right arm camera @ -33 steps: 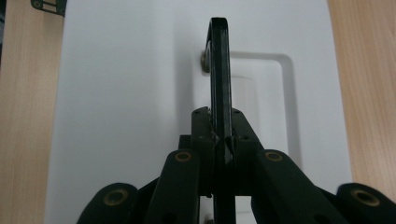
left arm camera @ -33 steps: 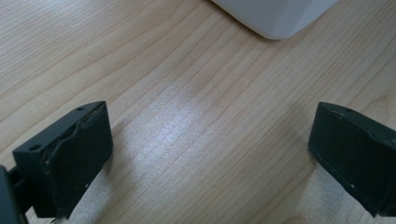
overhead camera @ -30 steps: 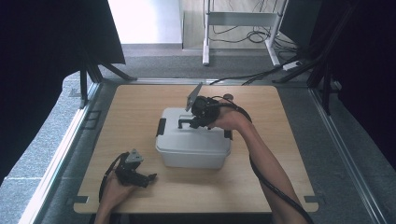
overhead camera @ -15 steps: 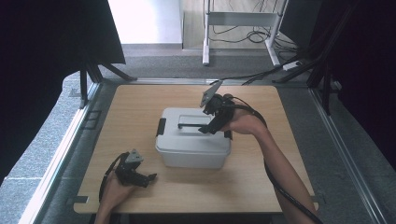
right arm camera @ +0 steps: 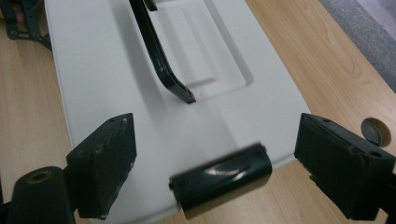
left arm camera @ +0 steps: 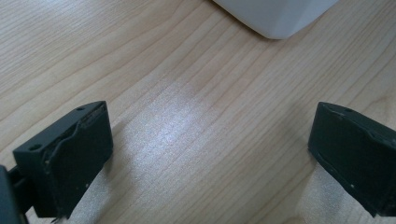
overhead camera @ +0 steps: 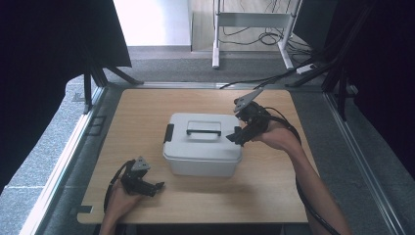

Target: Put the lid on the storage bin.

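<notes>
White box (overhead camera: 201,147) sits mid wooden table (overhead camera: 147,112).

You get bright daylight from the far doorway; glare streaks the table (left arm camera: 177,126), and the near latch (right arm camera: 220,184) blurs.

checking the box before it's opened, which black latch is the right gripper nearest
The latch on the box's right end, lying between the right gripper's open jaws. The other latch is on the far left end.

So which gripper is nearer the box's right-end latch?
Right. The right gripper is open just over the latch; the left gripper is open on the table beyond the box's front-left corner.
</notes>
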Tool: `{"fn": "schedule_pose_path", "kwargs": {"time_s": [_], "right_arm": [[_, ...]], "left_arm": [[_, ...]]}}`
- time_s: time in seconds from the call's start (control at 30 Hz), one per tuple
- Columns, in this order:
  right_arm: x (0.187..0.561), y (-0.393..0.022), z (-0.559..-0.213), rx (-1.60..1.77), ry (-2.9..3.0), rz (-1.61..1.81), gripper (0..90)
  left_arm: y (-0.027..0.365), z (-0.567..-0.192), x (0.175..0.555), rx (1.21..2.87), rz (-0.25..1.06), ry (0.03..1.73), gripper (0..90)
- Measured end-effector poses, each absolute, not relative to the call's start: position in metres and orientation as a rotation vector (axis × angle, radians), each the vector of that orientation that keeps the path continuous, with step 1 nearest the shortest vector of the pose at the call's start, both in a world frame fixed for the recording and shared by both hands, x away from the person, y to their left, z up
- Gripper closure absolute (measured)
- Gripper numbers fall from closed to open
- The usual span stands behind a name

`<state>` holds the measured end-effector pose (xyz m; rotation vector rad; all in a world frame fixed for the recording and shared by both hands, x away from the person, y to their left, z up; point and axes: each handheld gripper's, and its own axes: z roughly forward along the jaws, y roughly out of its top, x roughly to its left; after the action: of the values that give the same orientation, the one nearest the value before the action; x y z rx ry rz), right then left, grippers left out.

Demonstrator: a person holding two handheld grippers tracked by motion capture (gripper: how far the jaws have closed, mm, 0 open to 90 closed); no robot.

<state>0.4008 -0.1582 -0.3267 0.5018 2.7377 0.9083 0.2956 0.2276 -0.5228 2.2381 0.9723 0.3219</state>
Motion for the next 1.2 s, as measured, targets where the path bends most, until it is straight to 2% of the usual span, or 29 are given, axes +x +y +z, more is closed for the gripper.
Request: {"fn": "schedule_pose_path", "kwargs": {"time_s": [0.37,0.73,0.93,1.2], "right_arm": [[0.390,-0.200,-0.339,0.671,2.658,0.941,5.3],[0.372,-0.248,-0.356,0.857,2.539,0.967,3.2],[0.357,-0.268,-0.379,0.947,2.448,0.991,2.8],[0.335,-0.276,-0.428,1.027,2.395,1.012,2.5]], "left_arm": [[0.228,-0.523,0.295,2.239,0.323,0.974,0.0],[0.227,-0.523,0.295,2.237,0.325,0.977,0.0],[0.227,-0.523,0.295,2.237,0.326,0.977,0.0],[0.227,-0.523,0.295,2.237,0.327,0.978,0.0]]}}
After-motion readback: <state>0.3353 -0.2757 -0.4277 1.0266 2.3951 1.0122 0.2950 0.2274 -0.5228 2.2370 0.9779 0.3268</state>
